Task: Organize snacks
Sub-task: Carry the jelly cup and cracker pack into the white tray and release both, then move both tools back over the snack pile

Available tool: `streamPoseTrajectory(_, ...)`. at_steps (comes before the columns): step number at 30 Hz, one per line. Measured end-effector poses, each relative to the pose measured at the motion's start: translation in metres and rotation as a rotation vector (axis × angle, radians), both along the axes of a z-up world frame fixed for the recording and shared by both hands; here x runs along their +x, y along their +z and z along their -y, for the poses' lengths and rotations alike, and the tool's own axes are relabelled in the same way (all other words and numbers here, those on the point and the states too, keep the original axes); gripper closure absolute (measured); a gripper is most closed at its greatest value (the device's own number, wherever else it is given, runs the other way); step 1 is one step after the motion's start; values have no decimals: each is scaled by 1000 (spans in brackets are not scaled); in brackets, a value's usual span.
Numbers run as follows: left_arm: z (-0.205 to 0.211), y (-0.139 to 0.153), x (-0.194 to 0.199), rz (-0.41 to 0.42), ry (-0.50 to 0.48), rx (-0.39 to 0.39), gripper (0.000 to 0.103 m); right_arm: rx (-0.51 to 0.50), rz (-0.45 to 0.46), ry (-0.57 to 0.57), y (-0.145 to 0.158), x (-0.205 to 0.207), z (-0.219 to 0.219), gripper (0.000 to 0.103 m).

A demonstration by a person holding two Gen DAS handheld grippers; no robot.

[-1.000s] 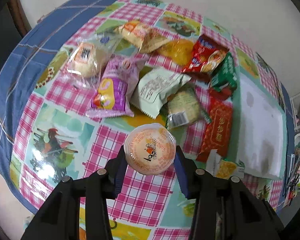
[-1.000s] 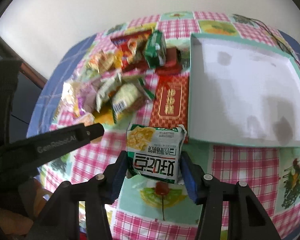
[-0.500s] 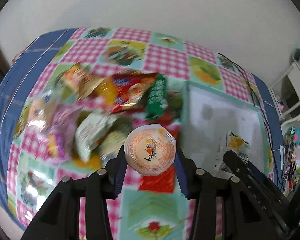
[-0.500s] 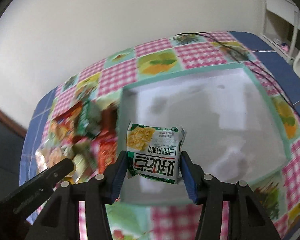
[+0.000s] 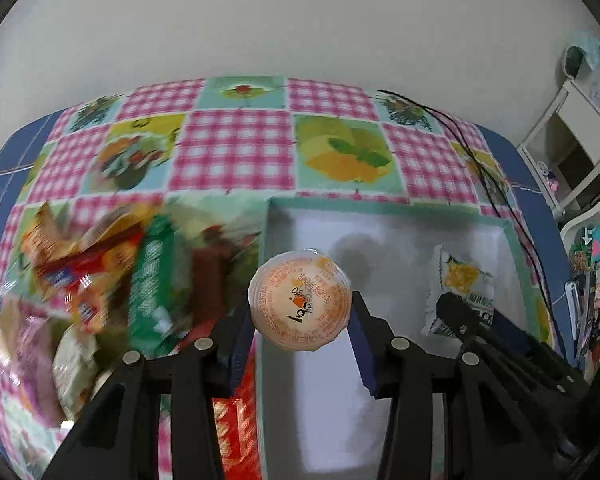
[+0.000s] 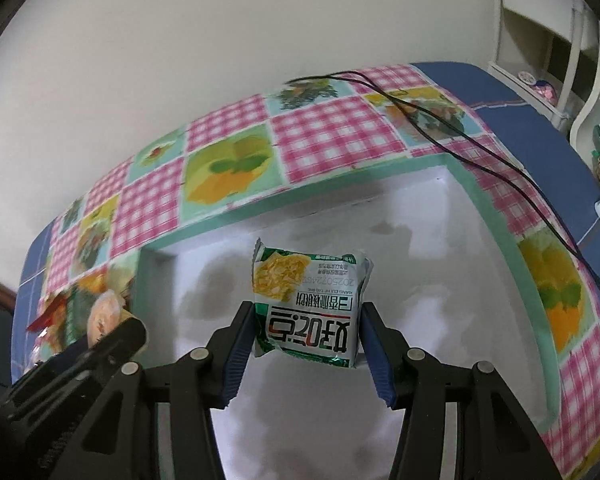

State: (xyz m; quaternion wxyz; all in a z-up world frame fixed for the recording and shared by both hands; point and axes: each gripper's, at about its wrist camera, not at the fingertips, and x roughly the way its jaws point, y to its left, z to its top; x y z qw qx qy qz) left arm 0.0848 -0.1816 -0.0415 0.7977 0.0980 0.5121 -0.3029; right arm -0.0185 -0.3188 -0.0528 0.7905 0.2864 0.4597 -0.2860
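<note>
Left gripper [image 5: 300,322] has its blue pads clamped on the sides of a round orange jelly cup [image 5: 299,300], lid facing the camera, held up over the left edge of the white tray [image 5: 384,209]. Right gripper [image 6: 306,338] is pinched on a green biscuit packet [image 6: 308,304], jaws about half apart with the packet filling the gap, hanging over the middle of the tray floor. From the left wrist view the right gripper and its packet show at the tray's right side. The snack pile [image 5: 100,280] lies blurred on the checked tablecloth [image 5: 236,152], just left of the tray. A black cable [image 6: 460,136] trails across the cloth past the tray's far corner
</note>
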Motion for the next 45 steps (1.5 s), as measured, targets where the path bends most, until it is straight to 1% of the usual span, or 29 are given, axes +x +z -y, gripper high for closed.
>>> streamPoseTrajectory(3,14,-5,5,7,-17,-11,56,12,0,-28,-8,3,16,48)
streamPoseTrajectory(6,19,-10,9,-4,-17,-15,56,11,1,-40,-12,5,26,48)
streamPoseTrajectory(11,22,-12,12,-19,-20,-10,56,4,-8,-58,-14,5,31,46)
streamPoseTrajectory(14,19,-8,12,-38,-7,-18,56,10,-4,-64,-10,4,30,45)
streamPoseTrajectory(15,17,-5,11,-40,-7,-21,55,6,-3,-66,-8,3,30,43)
streamPoseTrajectory(18,10,7,7,-41,-2,-32,48,3,7,-51,3,-1,24,39)
streamPoseTrajectory(20,5,14,6,-47,8,-26,40,-9,1,-42,9,-4,20,39)
streamPoseTrajectory(25,-19,26,1,-34,49,7,35,-3,-30,-36,11,-18,9,38)
streamPoseTrajectory(28,-35,31,-8,-14,61,20,34,17,-42,-37,11,-27,0,38)
streamPoseTrajectory(30,-48,32,-12,-3,78,30,28,21,-53,-26,12,-31,-8,38)
streamPoseTrajectory(31,-53,33,-12,2,86,37,21,19,-56,-16,13,-32,-12,38)
streamPoseTrajectory(34,-70,36,-14,32,118,67,20,16,-64,1,17,-36,-25,38)
streamPoseTrajectory(36,-82,36,-16,48,147,77,20,27,-61,11,18,-40,-34,37)
streamPoseTrajectory(37,-86,36,-16,50,159,82,18,29,-61,19,19,-41,-38,36)
streamPoseTrajectory(38,-93,34,-17,49,178,92,11,26,-65,31,19,-42,-44,34)
streamPoseTrajectory(39,-97,32,-17,46,189,98,8,24,-67,39,19,-43,-48,31)
streamPoseTrajectory(42,-109,24,-19,33,212,120,7,25,-73,57,19,-45,-62,23)
streamPoseTrajectory(45,-118,17,-21,33,234,161,5,30,-77,68,18,-48,-73,23)
